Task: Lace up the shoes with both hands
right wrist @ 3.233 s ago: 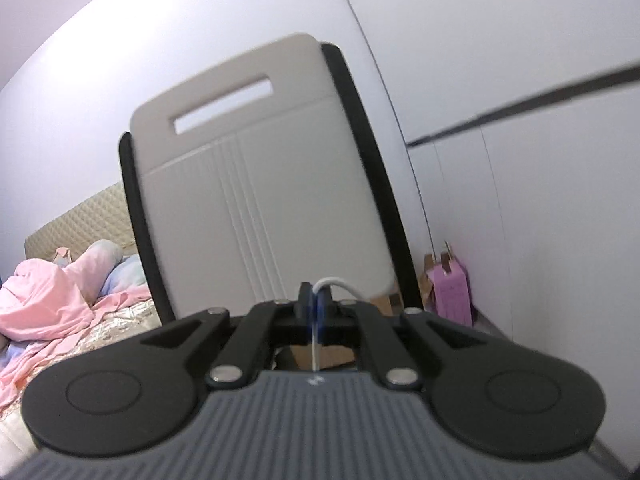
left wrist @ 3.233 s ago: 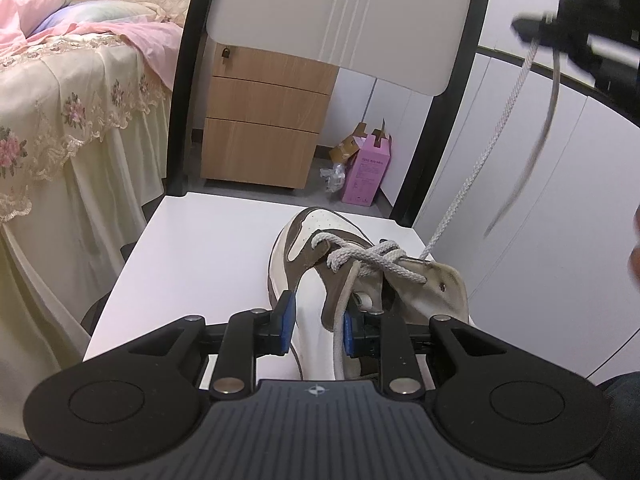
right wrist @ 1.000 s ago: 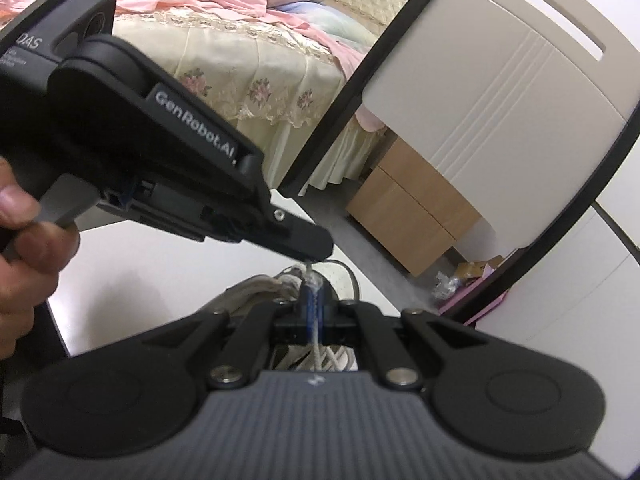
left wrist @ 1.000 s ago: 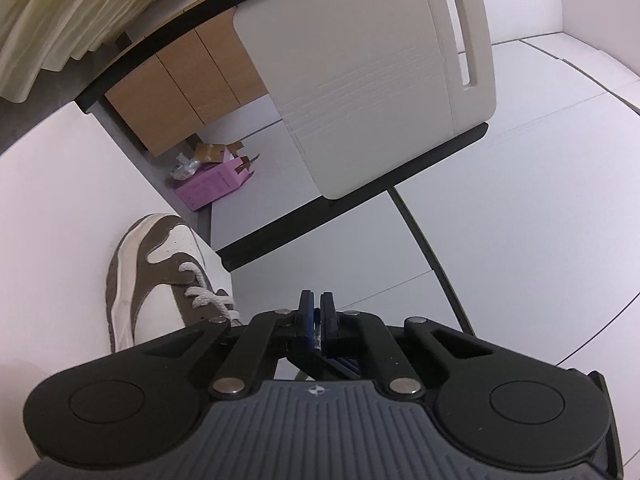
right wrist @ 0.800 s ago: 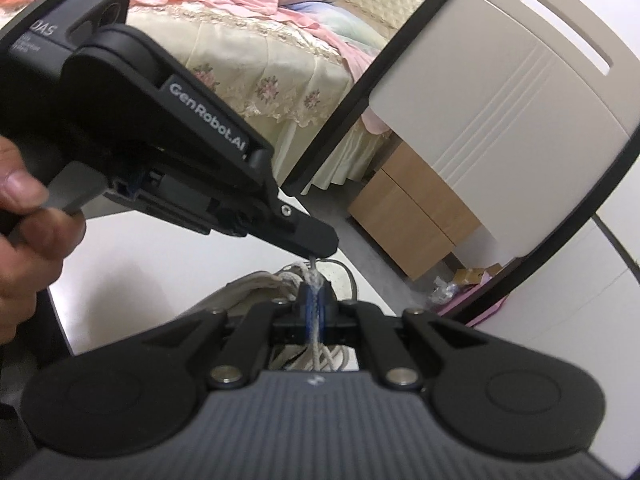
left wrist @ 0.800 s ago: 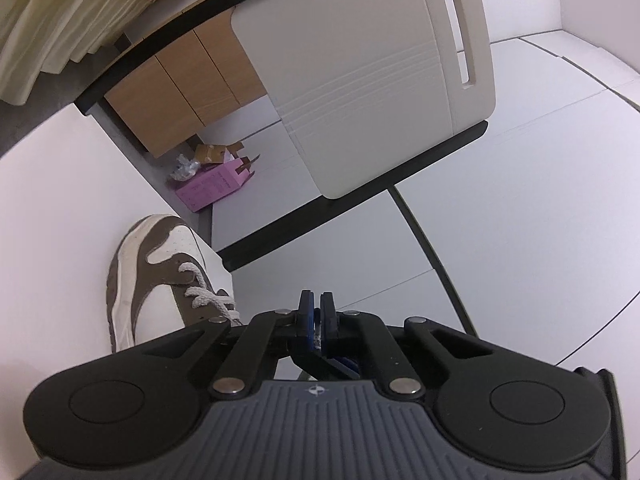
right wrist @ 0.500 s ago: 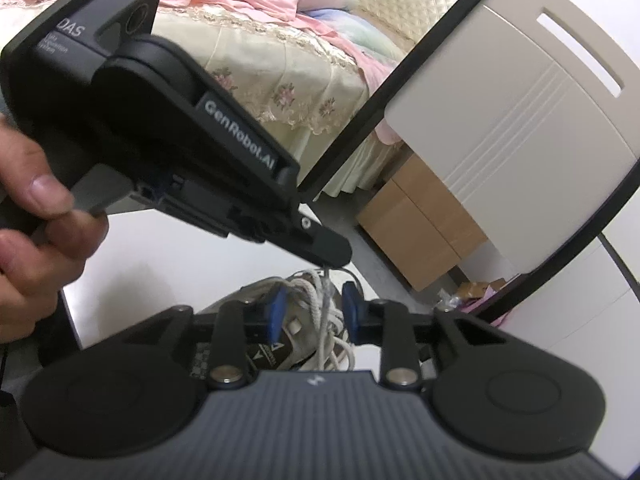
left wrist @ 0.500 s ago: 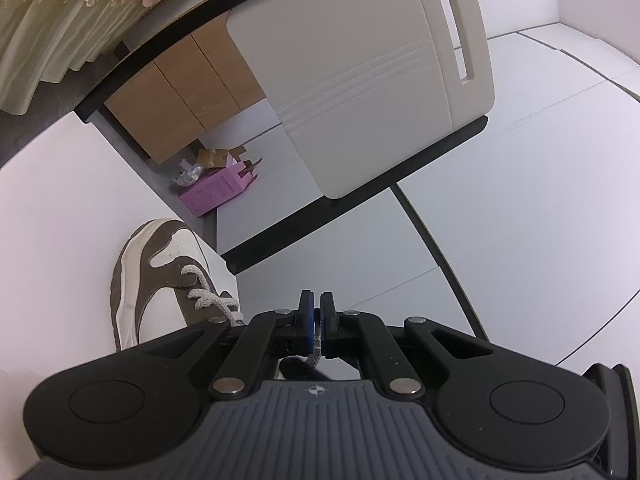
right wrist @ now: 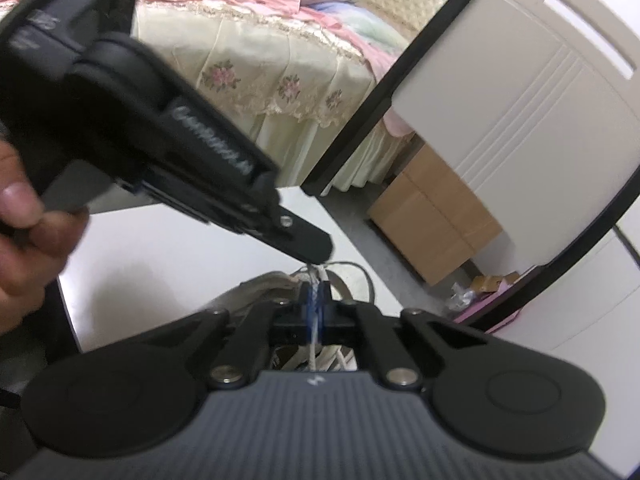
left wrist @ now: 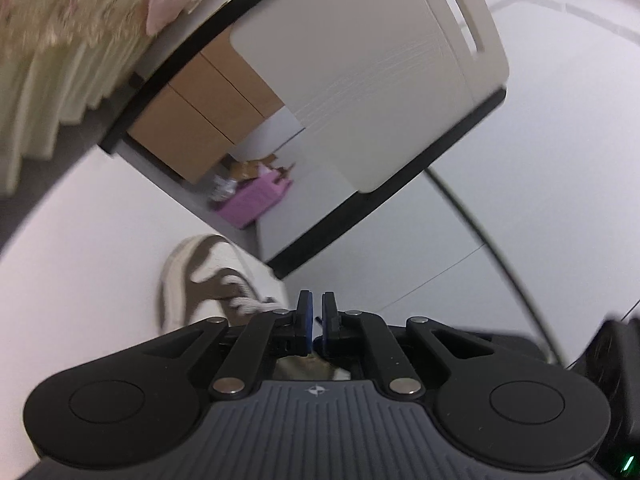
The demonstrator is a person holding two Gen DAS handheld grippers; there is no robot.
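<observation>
Bedroom behind, white worktop [left wrist: 80, 248] lower left, where the shoe [left wrist: 208, 280] sits with only its lower rows laced, so most threading remains, I judge. My right tongs [right wrist: 316, 300] have just clamped the lace [right wrist: 314, 344]; my left tongs [left wrist: 316, 320] have just parted slightly, with nothing visible between them.

Bedroom: bed [right wrist: 256, 60] with cream floral valance and pink bedding behind white table [right wrist: 168, 248]. Wooden drawer cabinet [right wrist: 432, 224] and pink box [left wrist: 256, 196] on grey floor, against white walls. White chair back [right wrist: 516, 92], black-framed.
</observation>
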